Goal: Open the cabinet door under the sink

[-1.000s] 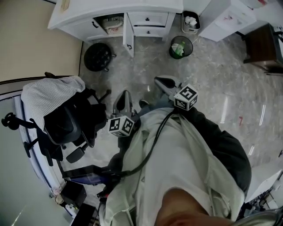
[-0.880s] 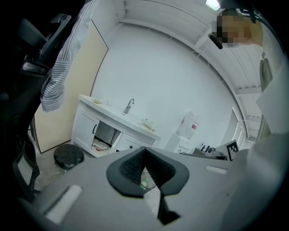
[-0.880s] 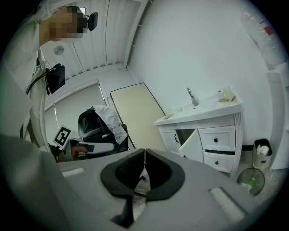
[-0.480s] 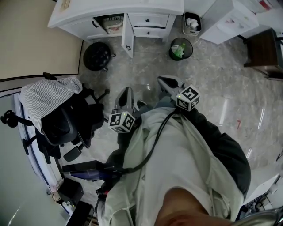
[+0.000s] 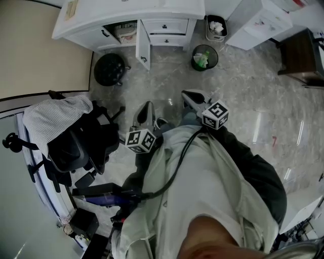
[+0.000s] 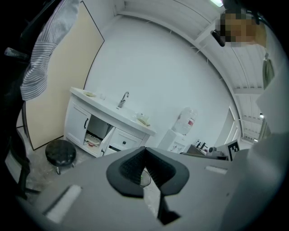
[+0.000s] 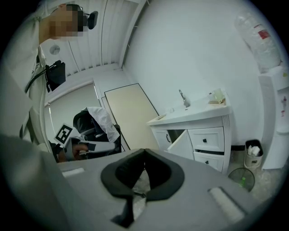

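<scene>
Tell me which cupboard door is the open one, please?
Find the white sink cabinet against the far wall. Below its counter, just left of the two drawers, the cabinet door sticks out over the floor. The left door is shut flat.

A black stool [image 5: 109,69] and a mesh bin [image 5: 205,57] stand apart; striped cloth [image 5: 53,115] drapes an office chair [image 5: 76,146].
</scene>
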The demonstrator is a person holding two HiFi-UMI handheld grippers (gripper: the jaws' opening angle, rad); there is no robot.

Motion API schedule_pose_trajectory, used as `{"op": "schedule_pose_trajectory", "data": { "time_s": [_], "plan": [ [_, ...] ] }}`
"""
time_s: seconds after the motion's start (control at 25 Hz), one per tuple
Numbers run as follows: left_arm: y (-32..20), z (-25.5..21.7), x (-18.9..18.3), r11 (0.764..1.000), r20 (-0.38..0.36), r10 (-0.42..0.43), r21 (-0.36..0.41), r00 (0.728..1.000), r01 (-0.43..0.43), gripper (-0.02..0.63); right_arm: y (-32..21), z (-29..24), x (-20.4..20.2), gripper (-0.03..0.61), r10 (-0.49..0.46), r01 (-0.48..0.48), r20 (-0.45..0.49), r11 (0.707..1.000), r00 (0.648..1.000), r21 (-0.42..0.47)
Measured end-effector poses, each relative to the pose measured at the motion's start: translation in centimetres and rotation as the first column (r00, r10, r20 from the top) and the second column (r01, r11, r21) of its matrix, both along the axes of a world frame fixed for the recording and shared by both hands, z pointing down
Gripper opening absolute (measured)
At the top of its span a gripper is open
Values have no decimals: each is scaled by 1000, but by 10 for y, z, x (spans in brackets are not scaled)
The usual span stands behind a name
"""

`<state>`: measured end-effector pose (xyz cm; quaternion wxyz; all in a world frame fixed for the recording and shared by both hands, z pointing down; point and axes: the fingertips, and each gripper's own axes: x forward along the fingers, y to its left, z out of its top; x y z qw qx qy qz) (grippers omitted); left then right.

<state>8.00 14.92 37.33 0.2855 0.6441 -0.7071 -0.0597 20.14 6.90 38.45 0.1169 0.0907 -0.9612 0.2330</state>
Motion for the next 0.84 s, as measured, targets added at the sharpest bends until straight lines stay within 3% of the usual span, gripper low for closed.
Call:
{"op": "schedule_pose_trajectory", "data": {
  "time_s": [0.84],
  "plan": [
    [10,6,-2,999,-4,-30,-16,1000,30,6,5,6,-2,2,-17,17,-2,1000,1000,-15]
  ]
}}
